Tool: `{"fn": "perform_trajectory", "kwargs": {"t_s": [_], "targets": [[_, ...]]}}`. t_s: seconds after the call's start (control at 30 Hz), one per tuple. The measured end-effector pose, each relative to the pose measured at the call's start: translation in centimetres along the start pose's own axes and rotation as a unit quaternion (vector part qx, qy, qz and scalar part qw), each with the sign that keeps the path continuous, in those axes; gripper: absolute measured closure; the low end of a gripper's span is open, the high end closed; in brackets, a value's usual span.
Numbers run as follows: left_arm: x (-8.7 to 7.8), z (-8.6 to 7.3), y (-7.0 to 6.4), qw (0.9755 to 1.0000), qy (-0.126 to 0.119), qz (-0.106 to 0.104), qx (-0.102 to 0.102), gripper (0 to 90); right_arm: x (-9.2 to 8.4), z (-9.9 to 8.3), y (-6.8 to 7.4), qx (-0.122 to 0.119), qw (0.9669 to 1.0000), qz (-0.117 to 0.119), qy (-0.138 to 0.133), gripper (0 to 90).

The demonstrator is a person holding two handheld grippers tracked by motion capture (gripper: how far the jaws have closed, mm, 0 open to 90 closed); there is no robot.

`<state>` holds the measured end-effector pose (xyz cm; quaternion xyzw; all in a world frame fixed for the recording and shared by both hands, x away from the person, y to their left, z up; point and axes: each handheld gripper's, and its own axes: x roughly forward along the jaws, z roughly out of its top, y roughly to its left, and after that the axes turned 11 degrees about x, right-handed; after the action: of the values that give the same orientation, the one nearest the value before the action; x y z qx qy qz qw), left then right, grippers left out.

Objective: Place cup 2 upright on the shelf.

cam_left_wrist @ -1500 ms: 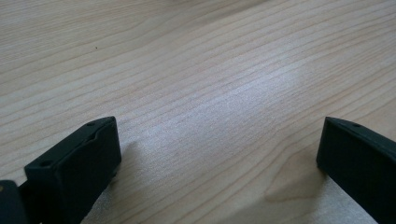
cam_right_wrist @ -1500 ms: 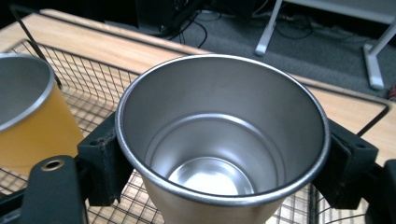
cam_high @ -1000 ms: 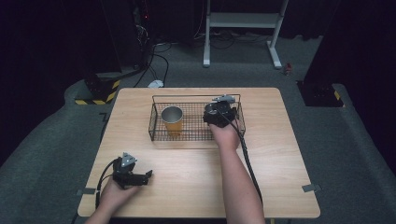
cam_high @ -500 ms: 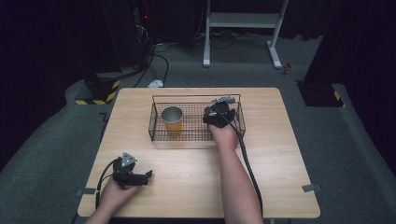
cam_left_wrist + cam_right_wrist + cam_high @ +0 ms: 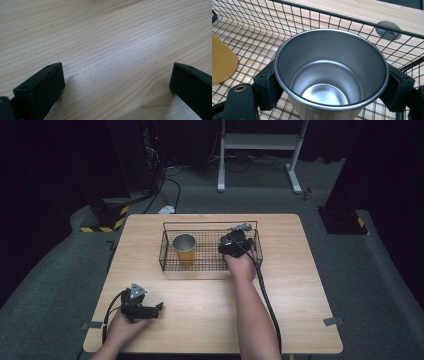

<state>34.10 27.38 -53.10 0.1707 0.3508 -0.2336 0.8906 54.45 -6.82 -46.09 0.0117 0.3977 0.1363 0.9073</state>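
Steel cup [image 5: 329, 80] sits clamped in my right tool [image 5: 329, 90] inside the wire basket [image 5: 167, 262]; my left tool [image 5: 117, 82] rests spread apart on the counter [image 5: 200, 310].

Black wire basket [image 5: 167, 251]; orange cup [image 5: 184, 248], silver inside; steel cup [image 5: 329, 75]; pale wood-grain table [image 5: 210, 305].

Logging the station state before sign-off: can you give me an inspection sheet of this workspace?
Surface: wooden table, bare apart from the items below.
Job's things: wire basket holding an upright yellow cup; a steel cup sits between the right jaws over the basket mesh.
Clutter: nothing seen.
Grippers: left gripper open, low over bare wood; right gripper shut on the steel cup.
Cables: black cable trails along the right forearm.
Surroundings: grey carpet, hazard-striped block, white stand.
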Motion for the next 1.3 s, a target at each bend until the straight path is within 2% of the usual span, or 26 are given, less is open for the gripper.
{"fn": "perform_trajectory", "kwargs": {"t_s": [0.23,0.43,0.77,1.1,1.3], "targets": [[0.0,0.0,0.0,1.0000,0.000,0.000,0.000,0.3,-0.1,-0.1,0.0,-0.006,1.0000,0.001,0.005,18.2],[0.0,0.0,0.0,1.0000,-0.001,0.000,-0.001,0.3,-0.1,-0.3,0.1,-0.027,0.9995,-0.009,0.014,16.5],[0.0,0.0,0.0,1.0000,-0.001,0.000,-0.001,0.3,-0.3,-0.4,-0.1,-0.023,0.9996,-0.007,0.015,13.1],[0.0,0.0,0.0,1.0000,0.000,0.000,-0.001,0.3,-0.9,-0.3,-0.1,-0.013,0.9999,0.001,0.003,9.9],[0.0,0.0,0.0,1.0000,0.000,0.000,-0.001,0.4,-1.5,-0.1,0.0,-0.018,0.9998,0.003,-0.012,9.9]]}}
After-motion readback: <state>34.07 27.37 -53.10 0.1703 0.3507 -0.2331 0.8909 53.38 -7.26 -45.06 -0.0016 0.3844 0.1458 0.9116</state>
